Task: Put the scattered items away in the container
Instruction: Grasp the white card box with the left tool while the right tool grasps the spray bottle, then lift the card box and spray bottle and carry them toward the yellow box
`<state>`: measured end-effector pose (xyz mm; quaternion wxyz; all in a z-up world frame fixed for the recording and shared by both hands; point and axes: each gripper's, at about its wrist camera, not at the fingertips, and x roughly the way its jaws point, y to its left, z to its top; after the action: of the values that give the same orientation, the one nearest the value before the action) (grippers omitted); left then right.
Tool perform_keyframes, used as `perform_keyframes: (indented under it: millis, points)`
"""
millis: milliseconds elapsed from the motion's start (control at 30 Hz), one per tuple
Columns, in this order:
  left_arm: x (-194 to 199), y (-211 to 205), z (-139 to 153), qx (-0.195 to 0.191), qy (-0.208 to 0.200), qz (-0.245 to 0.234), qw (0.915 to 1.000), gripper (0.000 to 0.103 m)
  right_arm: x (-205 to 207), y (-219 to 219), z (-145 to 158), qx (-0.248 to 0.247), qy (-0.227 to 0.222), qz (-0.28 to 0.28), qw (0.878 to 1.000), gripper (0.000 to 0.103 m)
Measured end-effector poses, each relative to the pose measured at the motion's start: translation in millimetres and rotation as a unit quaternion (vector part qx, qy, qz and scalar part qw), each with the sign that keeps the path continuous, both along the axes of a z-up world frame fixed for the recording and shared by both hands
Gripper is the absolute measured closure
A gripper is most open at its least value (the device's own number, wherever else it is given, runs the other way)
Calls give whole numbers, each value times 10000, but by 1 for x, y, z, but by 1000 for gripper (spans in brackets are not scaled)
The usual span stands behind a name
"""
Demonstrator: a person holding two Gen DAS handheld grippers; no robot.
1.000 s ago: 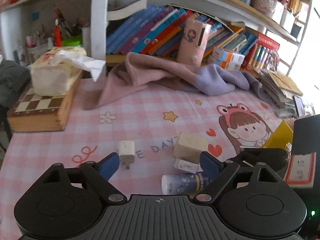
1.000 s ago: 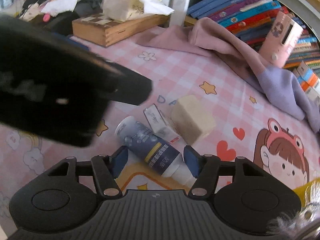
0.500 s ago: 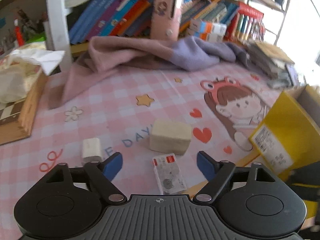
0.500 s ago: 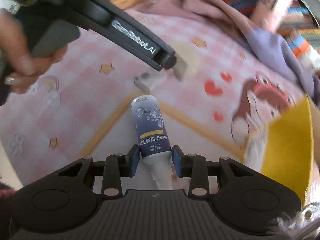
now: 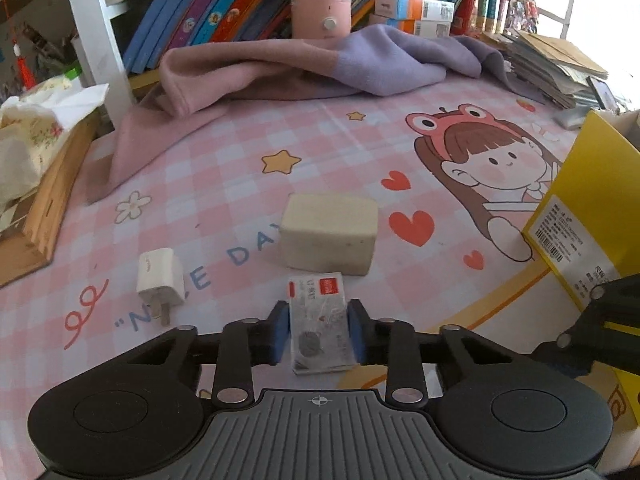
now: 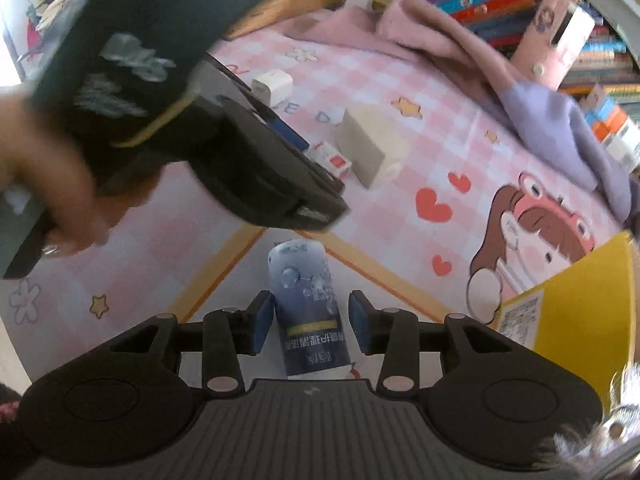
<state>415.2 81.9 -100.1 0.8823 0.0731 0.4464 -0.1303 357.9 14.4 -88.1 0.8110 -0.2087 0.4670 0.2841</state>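
– Left gripper (image 5: 318,307) first, what have I got on it?
– From your left wrist camera, its jaws are closing with the small packet (image 5: 320,340) between them, and both blue pads sit against its long sides
– Describe the packet for me, I want to be sure it is the right one
– Flat, rectangular, wrapped in clear film, white and grey print with a red label at its far end. It lies on the pink checked tablecloth (image 5: 200,184), just in front of the beige block (image 5: 330,232). I can't read the print
– And my right gripper (image 6: 306,308)?
– Its jaws are opening. The tube (image 6: 304,280) is between them, cap end towards the camera, and I can make out a thin gap beside the right-hand pad, so I'd call that a loose hold at best
– How does the tube look?
– Dark blue body with pale bubble artwork, a yellow band and white lettering, flat crimped end pointing away from me
– Where is the container?
– The yellow box (image 6: 580,300) stands to the right of the tube, near it, barcode sticker on its side. On the left camera it is at the right edge, well apart from the packet
– Anything else loose?
– One white charger plug (image 5: 160,276), prongs towards me, left of the packet and apart from it
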Motion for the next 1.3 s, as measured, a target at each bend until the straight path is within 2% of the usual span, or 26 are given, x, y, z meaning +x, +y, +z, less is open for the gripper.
perform_keyframes:
  millis: [100, 200, 300, 467, 633, 900, 1300]
  points:
    - [-3, 14, 2, -125, 73, 203, 9997, 75, 5, -6, -1, 163, 134, -142, 9997, 69]
    - [-12, 42, 12, -649, 130, 647, 9957, 75, 6, -11, 1, 316, 231, -377, 9985, 72]
    - [-29, 59, 29, -929, 74, 885, 9917, 75, 4, -19, 10, 548, 198, -589, 9966, 72]
    - [-61, 66, 52, -1216, -4, 982, 9877, 75, -3, -28, 33, 902, -13, -724, 9933, 72]
    - [-96, 67, 77, -1504, -187, 1006, 9833, 75, -20, -30, 55, 1098, -137, -604, 9920, 72]
    - [-156, 68, 101, -1703, -399, 967, 9798, 75, -79, -30, 84, 1248, -308, -305, 9912, 72]
    - [-268, 73, 112, -2178, -566, 946, 9697, 75, -193, -42, 98, 1364, -425, -463, 9887, 72]
